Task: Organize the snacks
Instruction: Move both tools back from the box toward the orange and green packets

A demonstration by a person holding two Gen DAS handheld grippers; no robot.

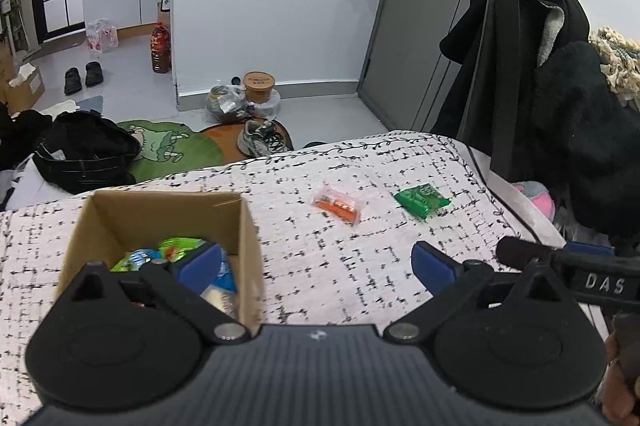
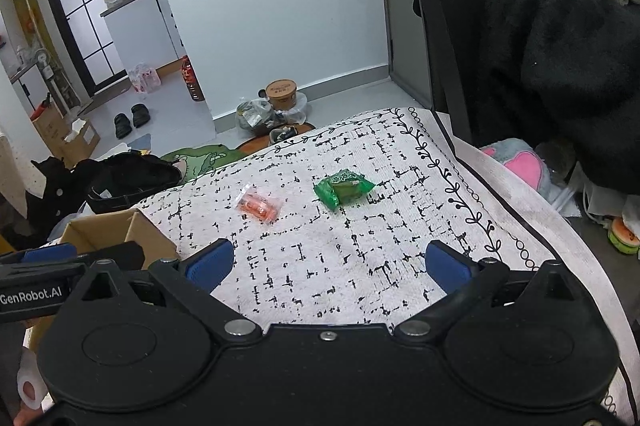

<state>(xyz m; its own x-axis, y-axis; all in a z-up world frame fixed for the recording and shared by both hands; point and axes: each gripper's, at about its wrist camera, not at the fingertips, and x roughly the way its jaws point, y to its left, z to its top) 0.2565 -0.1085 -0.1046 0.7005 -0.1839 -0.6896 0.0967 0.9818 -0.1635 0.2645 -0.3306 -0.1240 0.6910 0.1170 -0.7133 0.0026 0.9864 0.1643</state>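
Note:
An open cardboard box point(image 1: 250, 250) stands on the patterned cloth at the left, with several snack packets point(image 1: 160, 254) inside; its corner shows in the right wrist view point(image 2: 132, 230). An orange packet point(image 1: 337, 205) point(image 2: 260, 205) and a green packet point(image 1: 422, 201) point(image 2: 344, 187) lie on the cloth beyond both grippers. My left gripper point(image 1: 316, 266) is open and empty, its left finger above the box. My right gripper point(image 2: 328, 266) is open and empty, short of the two packets; part of it shows at the right of the left wrist view.
The white black-patterned cloth point(image 2: 360, 258) covers the surface, whose far edge drops to the floor. Dark coats point(image 2: 560, 45) hang on a chair at the right. A pink plush item point(image 2: 520, 161) lies beside the cloth. Clothes, shoes and bags point(image 1: 84, 145) lie on the floor beyond.

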